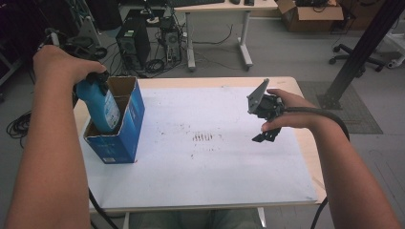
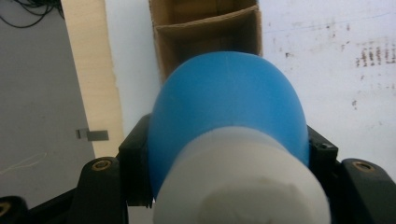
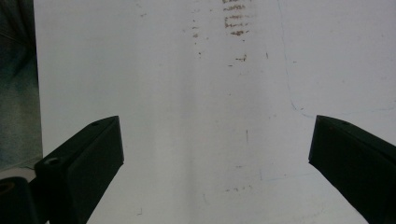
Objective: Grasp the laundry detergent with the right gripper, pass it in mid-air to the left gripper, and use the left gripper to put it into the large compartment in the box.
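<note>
A blue bottle (image 1: pixel 101 105) with a white cap (image 2: pixel 243 182) stands partly inside the near compartment of a blue cardboard box (image 1: pixel 129 129) at the table's left. My left gripper (image 1: pixel 95 78) is shut on the bottle's upper part; in the left gripper view both black jaws press its sides, and the bottle (image 2: pixel 229 107) hangs over the box's brown interior (image 2: pixel 205 32). My right gripper (image 1: pixel 265 136) hovers over the right half of the white table cover (image 1: pixel 210 167), pointing down. Its jaws stand wide apart with nothing between them (image 3: pixel 217 154).
The box has two open compartments split by a cardboard divider (image 2: pixel 205 23). Brown stains (image 1: pixel 203 138) mark the middle of the cover. The wooden table edge (image 2: pixel 88 70) runs left of the box. A computer tower (image 1: pixel 133 45), cables and another desk (image 1: pixel 219 7) stand beyond the table.
</note>
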`<control>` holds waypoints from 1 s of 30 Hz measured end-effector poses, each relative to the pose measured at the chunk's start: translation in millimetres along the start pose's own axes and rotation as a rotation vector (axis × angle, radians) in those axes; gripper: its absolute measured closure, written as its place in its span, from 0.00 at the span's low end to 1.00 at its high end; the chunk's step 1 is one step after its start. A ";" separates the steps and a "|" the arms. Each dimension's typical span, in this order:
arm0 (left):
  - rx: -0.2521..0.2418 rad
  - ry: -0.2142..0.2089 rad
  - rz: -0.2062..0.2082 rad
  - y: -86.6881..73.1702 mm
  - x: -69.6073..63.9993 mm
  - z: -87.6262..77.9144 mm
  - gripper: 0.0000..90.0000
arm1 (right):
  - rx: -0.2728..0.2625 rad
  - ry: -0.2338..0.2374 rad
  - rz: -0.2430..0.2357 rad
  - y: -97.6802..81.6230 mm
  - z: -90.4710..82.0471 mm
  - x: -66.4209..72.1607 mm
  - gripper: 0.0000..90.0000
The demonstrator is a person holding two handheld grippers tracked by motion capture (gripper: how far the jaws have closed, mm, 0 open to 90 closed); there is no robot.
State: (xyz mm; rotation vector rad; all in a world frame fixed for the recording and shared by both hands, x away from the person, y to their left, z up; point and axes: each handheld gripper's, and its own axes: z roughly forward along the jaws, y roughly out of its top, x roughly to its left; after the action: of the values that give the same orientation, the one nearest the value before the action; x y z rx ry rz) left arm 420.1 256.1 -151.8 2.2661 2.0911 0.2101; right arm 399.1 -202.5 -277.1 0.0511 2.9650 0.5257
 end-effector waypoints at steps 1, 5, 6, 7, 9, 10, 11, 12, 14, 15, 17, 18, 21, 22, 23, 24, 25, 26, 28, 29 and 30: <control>0.005 0.005 -0.003 -0.2 0.2 2.5 0.42 | -0.002 0.000 -0.001 -0.5 0.3 -0.1 0.04; 0.010 0.018 -0.002 -0.5 -0.9 13.5 0.42 | 0.003 0.000 0.000 -1.3 1.0 0.2 0.04; 0.014 0.015 0.000 -0.7 -1.2 16.6 0.42 | 0.004 0.000 0.002 -1.3 1.3 0.4 0.04; 0.017 0.011 0.002 -0.9 -1.3 20.1 0.42 | 0.001 0.001 0.003 -1.4 1.6 0.4 0.04; 0.022 0.001 0.001 -1.3 -1.0 25.9 0.42 | 0.002 0.000 0.001 -1.2 1.9 0.2 0.04; 0.023 -0.001 0.001 -1.5 -0.9 28.8 0.42 | 0.004 0.002 0.002 -1.0 1.9 0.5 0.04; 0.023 -0.001 0.001 -1.7 -0.8 31.3 0.42 | 0.007 0.001 0.000 -0.8 1.8 0.5 0.04; 0.023 0.001 0.002 -1.8 -0.8 33.7 0.42 | 0.003 0.001 -0.001 -0.9 1.7 0.4 0.04; 0.022 0.006 -0.001 -2.1 -0.5 38.3 0.42 | 0.004 0.001 0.003 -1.1 0.8 0.4 0.04; 0.024 0.009 0.001 -2.1 -0.5 40.3 0.42 | 0.004 0.001 0.001 -1.3 0.5 0.1 0.04; 0.022 0.011 0.000 -2.0 -0.8 44.3 0.42 | 0.008 0.000 -0.003 -1.4 -0.3 -0.3 0.04; 0.026 0.011 0.001 -1.9 -0.9 46.7 0.42 | 0.006 0.002 0.001 -1.7 -0.4 0.0 0.04; 0.030 0.003 0.001 -1.5 -1.0 53.3 0.42 | 0.010 0.003 0.003 -2.3 -0.2 0.2 0.04; 0.040 0.005 0.007 -1.4 -1.7 56.3 0.42 | 0.012 0.003 0.003 -2.3 -0.5 0.1 0.04; 0.040 0.007 0.005 -1.5 -2.3 58.8 0.42 | 0.010 0.001 0.003 -2.5 -0.4 0.2 0.04; 0.038 0.010 0.005 -1.7 -2.9 61.0 0.42 | 0.009 0.003 0.001 -2.7 0.3 0.2 0.04; 0.042 0.013 0.008 -1.8 -3.7 64.1 0.42 | 0.017 0.003 -0.001 -2.6 0.3 0.2 0.04; 0.040 0.012 0.006 -2.0 -3.8 67.0 0.42 | 0.014 0.004 0.004 -2.9 0.9 0.6 0.04; 0.043 0.009 0.004 -2.5 -3.4 72.0 0.42 | 0.015 0.007 0.002 -2.9 1.0 0.6 0.04; 0.040 0.005 0.004 -2.8 -3.3 75.0 0.42 | 0.011 0.007 0.002 -3.2 1.5 0.5 0.04; 0.039 0.004 0.004 -2.9 -3.2 76.4 0.42 | 0.013 0.005 0.004 -3.4 1.4 0.4 0.04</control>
State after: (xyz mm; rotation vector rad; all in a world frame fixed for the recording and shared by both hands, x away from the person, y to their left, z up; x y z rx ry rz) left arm 427.3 257.4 -228.0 2.2936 2.1109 0.1757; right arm 398.9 -205.1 -279.6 0.0569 2.9743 0.5074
